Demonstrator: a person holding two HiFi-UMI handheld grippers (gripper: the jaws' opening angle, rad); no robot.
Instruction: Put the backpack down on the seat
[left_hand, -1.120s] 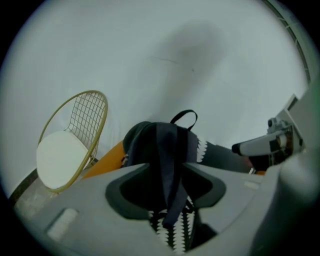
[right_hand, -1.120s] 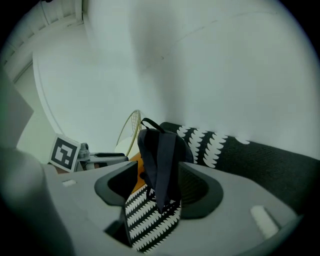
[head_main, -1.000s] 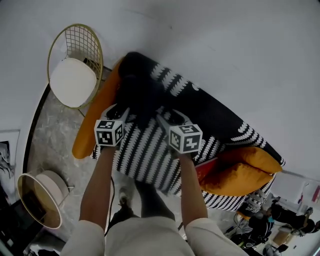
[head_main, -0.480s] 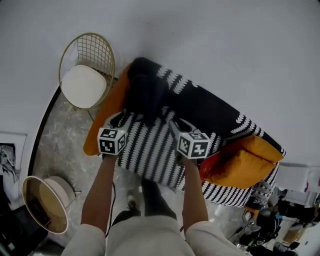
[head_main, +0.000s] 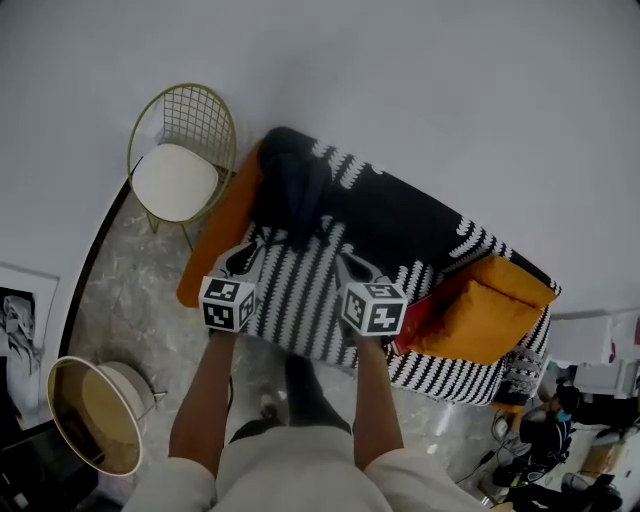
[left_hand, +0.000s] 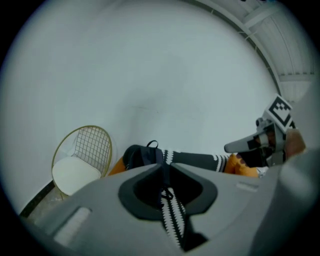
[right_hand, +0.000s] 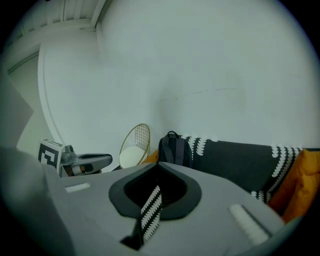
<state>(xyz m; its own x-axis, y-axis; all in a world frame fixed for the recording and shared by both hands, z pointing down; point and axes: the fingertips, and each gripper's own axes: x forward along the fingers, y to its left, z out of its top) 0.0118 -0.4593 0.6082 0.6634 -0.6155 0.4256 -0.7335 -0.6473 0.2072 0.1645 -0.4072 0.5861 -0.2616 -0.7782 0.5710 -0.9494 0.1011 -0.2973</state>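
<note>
Both of my grippers have drawn back from the dark navy fabric backpack (head_main: 290, 195) since a second ago: then they were right up against it, now they sit lower in the head view, over the front edge of the seat and well apart from it. The pack stands upright at the left end of the black-and-white patterned sofa (head_main: 400, 215), on the striped seat, its back against the backrest. A long orange bolster cushion (head_main: 222, 225) lies just beside it on the left. The handle loop shows at its top in the left gripper view (left_hand: 140, 155) and the right gripper view (right_hand: 175, 149).

My left gripper (head_main: 248, 255) has just been closing its fingers; in its own view (left_hand: 162, 165) they stand at a thin slit with nothing in it, only the striped seat showing behind. My right gripper (head_main: 350, 265) has just been closing too, and its fingers (right_hand: 157, 165) now meet at the tips, holding nothing.

At the upper left of the head view a gold wire chair with a white seat pad (head_main: 180, 160) stands beside the sofa's left end. An orange square cushion (head_main: 480, 315) rests at the sofa's right end.
</note>
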